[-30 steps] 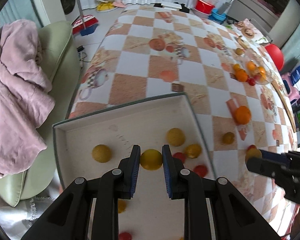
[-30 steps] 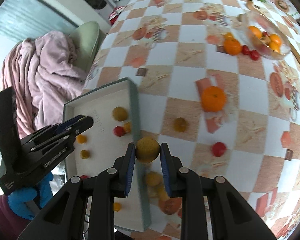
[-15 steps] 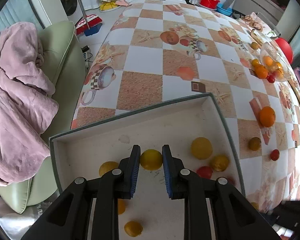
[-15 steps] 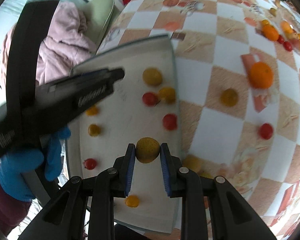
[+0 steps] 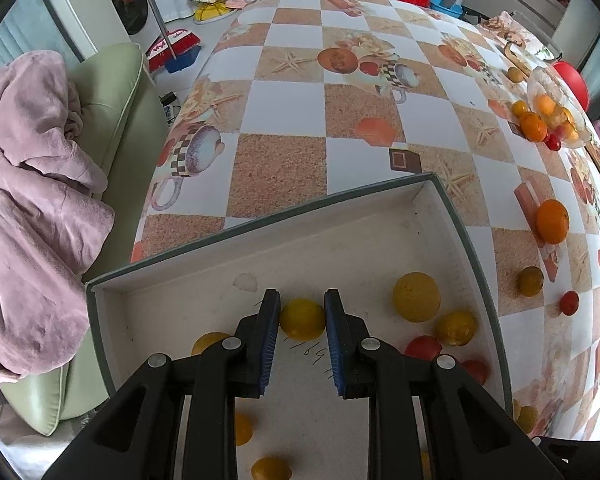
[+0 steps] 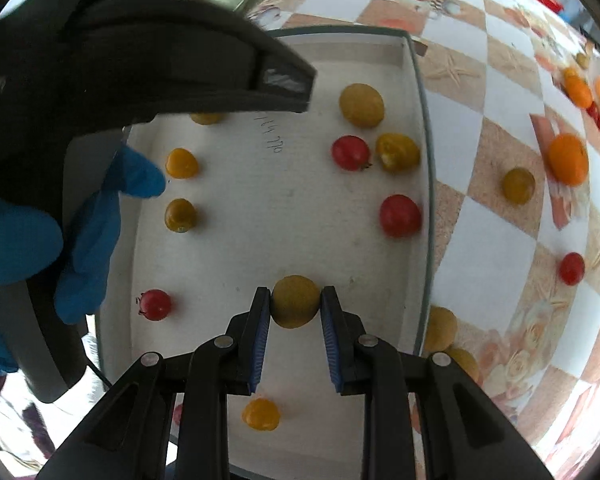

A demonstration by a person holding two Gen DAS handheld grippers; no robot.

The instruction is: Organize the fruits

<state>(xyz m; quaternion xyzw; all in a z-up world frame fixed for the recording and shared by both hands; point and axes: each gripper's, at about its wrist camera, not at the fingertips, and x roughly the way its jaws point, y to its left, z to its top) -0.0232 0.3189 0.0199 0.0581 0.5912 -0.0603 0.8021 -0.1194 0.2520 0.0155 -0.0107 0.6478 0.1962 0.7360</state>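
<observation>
You are holding a yellow fruit [image 5: 302,319] in your left tool [image 5: 302,316], clamped narrowly over the white tray [image 5: 220,276], and an olive-yellow fruit [image 6: 295,301] in your right tool [image 6: 295,306], likewise pinched above the tray floor. You are judged to be at the placing step; next, each tool needs lowering and opening over bare tray. Whether either fruit is touching the floor is hard to tell, and your left tool's body is hiding the tray's far corner in the right view.
</observation>
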